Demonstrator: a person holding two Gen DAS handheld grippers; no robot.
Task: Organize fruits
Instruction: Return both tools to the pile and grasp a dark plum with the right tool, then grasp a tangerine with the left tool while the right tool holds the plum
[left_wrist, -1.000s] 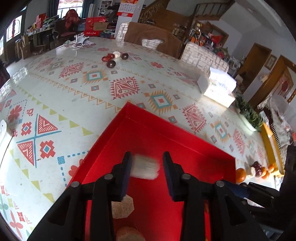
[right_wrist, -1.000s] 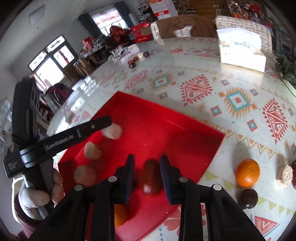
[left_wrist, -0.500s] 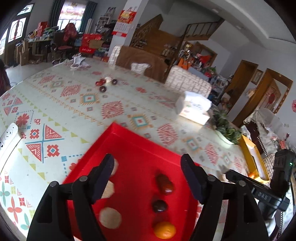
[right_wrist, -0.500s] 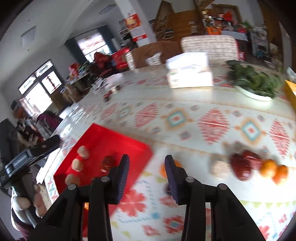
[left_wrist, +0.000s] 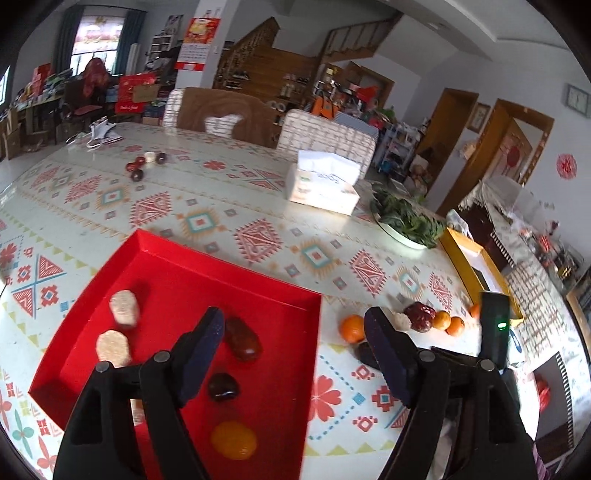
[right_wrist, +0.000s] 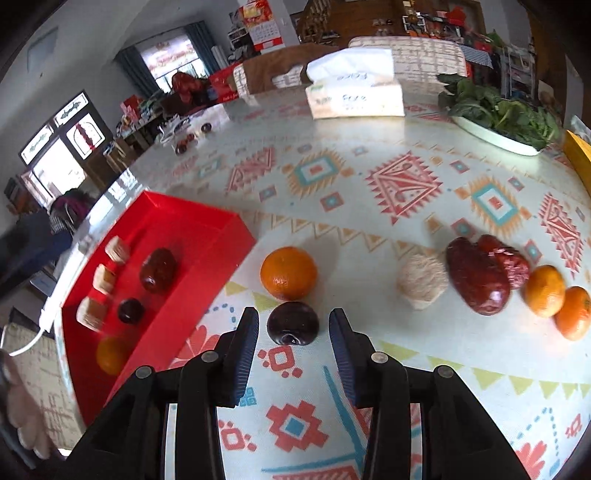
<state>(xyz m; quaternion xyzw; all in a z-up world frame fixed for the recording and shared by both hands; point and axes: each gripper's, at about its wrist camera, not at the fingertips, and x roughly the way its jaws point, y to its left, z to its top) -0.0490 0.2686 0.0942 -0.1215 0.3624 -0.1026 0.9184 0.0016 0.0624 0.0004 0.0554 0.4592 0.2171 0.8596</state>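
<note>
A red tray (left_wrist: 207, 254) (right_wrist: 192, 218) holds beige pieces (left_wrist: 125, 308), a red date (left_wrist: 242, 338), a dark plum (left_wrist: 222, 386) and an orange (left_wrist: 233, 440). My left gripper (left_wrist: 295, 332) is wide open and empty above the tray's right edge. My right gripper (right_wrist: 293, 332) is open, its fingers on either side of a dark plum (right_wrist: 292, 323) on the table, not touching. Beyond it lie an orange (right_wrist: 289, 272), a beige piece (right_wrist: 423, 282), two red dates (right_wrist: 476, 278) and two small oranges (right_wrist: 545, 291).
A tissue box (left_wrist: 323, 182) (right_wrist: 352, 92) and a plate of greens (left_wrist: 406, 221) (right_wrist: 498, 114) stand farther back. A yellow box (left_wrist: 476, 269) lies at the right edge. Several small fruits (left_wrist: 142, 166) sit at the far left.
My left gripper let go of the beige piece, opened wide and rose. My right gripper left its date in the tray, swung right and came down around the plum.
</note>
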